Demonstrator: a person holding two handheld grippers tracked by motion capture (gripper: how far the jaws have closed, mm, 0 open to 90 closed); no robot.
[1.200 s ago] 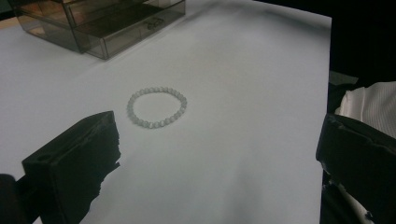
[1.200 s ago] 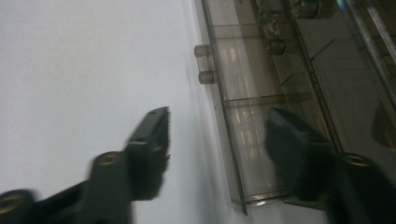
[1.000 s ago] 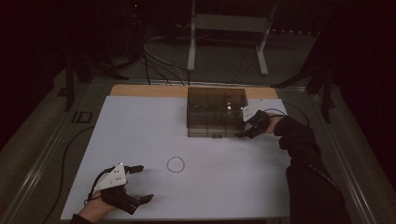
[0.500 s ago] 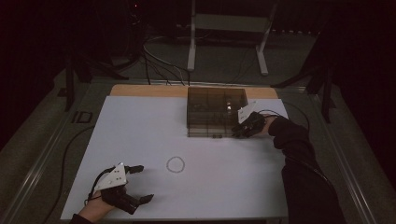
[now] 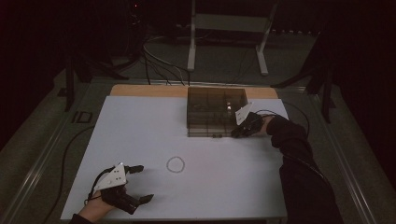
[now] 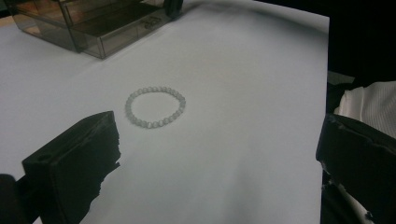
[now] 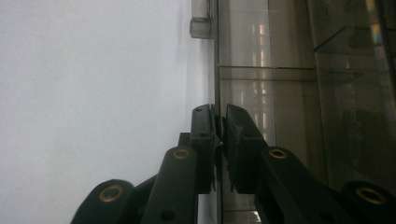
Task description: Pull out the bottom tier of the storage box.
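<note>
A pale beaded bracelet (image 5: 175, 164) lies flat on the white table sheet (image 5: 140, 126); in the left gripper view the bracelet (image 6: 155, 107) sits just ahead of my jaws. My left gripper (image 5: 142, 183) rests near the front left edge, open (image 6: 215, 158), with nothing between its jaws. A smoky transparent box (image 5: 215, 109) with compartments stands at the back. My right gripper (image 5: 236, 132) is at its front right corner. Its jaws have just been closing and now pinch (image 7: 220, 126) a thin front edge of the box (image 7: 289, 84).
A small clear handle (image 7: 201, 21) sticks out of the box's front face farther along. A bare wooden strip (image 5: 149, 90) runs behind the sheet. Cables and a white stand (image 5: 191, 42) lie on the dark floor beyond the table.
My right hand has sunk a little and settled against the box's front right corner. The left gripper and the bracelet have not moved.
</note>
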